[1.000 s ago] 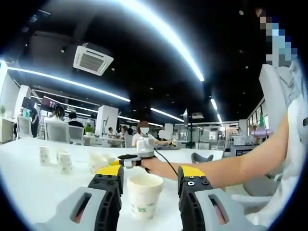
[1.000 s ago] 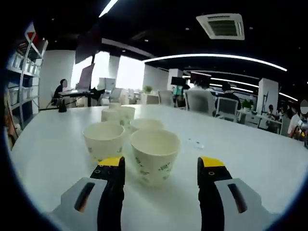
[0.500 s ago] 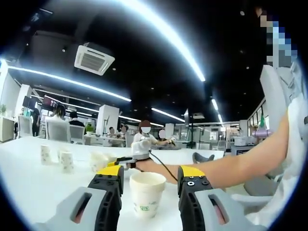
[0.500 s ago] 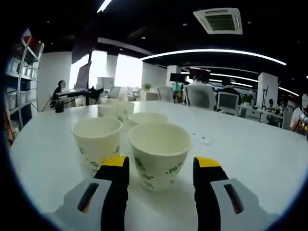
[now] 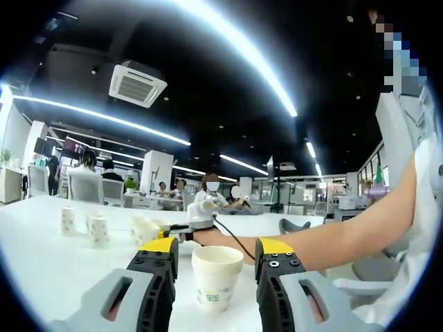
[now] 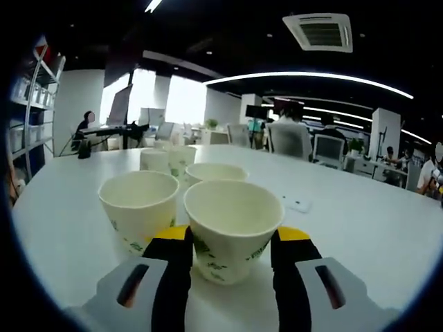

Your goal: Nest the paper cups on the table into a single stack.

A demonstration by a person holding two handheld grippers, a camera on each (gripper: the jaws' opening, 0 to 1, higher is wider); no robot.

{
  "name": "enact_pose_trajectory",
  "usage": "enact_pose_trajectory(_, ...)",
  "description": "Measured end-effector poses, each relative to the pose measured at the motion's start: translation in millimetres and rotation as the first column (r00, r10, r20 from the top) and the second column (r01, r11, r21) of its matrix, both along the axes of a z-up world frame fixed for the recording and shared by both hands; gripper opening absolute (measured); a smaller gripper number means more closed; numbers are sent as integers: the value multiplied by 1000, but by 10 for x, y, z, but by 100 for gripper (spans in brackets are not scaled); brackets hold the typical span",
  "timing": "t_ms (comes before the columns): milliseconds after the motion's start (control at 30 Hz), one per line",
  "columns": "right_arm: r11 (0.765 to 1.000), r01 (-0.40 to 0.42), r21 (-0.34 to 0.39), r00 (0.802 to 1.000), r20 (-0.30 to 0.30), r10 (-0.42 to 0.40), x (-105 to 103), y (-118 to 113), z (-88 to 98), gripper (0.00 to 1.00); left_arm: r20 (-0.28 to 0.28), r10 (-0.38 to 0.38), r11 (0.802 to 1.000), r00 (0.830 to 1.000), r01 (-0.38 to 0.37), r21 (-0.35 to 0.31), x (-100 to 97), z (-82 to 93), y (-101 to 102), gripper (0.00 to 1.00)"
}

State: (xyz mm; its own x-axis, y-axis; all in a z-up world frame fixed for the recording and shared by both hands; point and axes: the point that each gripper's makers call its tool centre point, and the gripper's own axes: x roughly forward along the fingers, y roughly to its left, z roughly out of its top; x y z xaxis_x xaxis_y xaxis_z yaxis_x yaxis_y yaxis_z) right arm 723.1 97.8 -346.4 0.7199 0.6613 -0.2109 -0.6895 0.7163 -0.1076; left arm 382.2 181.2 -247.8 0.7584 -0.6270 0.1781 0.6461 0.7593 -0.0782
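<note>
Since the earlier frame the right gripper (image 6: 230,243) has advanced on the near cup (image 6: 230,235), and its jaws have narrowed until they flank the cup wall on both sides; actual contact cannot be confirmed. In the left gripper view the held cup (image 5: 217,275) sits slightly higher and farther right between the jaws.

The left gripper (image 5: 214,257) is part-open, jaws level with the rim of its cup. Whether the pads press the wall, or the cup stands free on the table (image 5: 48,259), cannot be told.

Location: the near cup stands on the table in the right gripper view, just beside a second cup (image 6: 139,209) on its left. A third cup (image 6: 214,173) stands behind them, and two more cups (image 6: 169,160) stand farther back.

Handling, as a judgement:
- The cups are thin paper: very light, easily crushed, easily tipped.
- The rolled rim is the stiffest part. Grip across the wall just below it, with light pressure only.
- Printed paper gives fair friction; slip is unlikely.

Orientation: every cup stands upright, mouth up, base down. The long axis runs vertically from base to mouth, and the wall tapers toward the base. For nesting, keep this axis vertical and lower one cup base-first into the open mouth of another.
</note>
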Motion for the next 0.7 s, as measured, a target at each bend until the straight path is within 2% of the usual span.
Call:
enact_pose_trajectory(467, 999, -2, 33, 1000, 9, 2, -119, -158, 76, 46, -6, -5, 1000, 1000, 5, -1, 0, -30, -23, 47)
enact_pose_trajectory(600, 998, -20, 51, 1000, 20, 19, -221, -170, 165, 46, -6, -4, 1000, 1000, 4, -2, -3, -30, -25, 47)
enact_pose_trajectory(700, 998, -38, 58, 999, 35, 36, -397, -173, 245, 45, -10, -6, 1000, 1000, 6, 0, -7, -48, -39, 47)
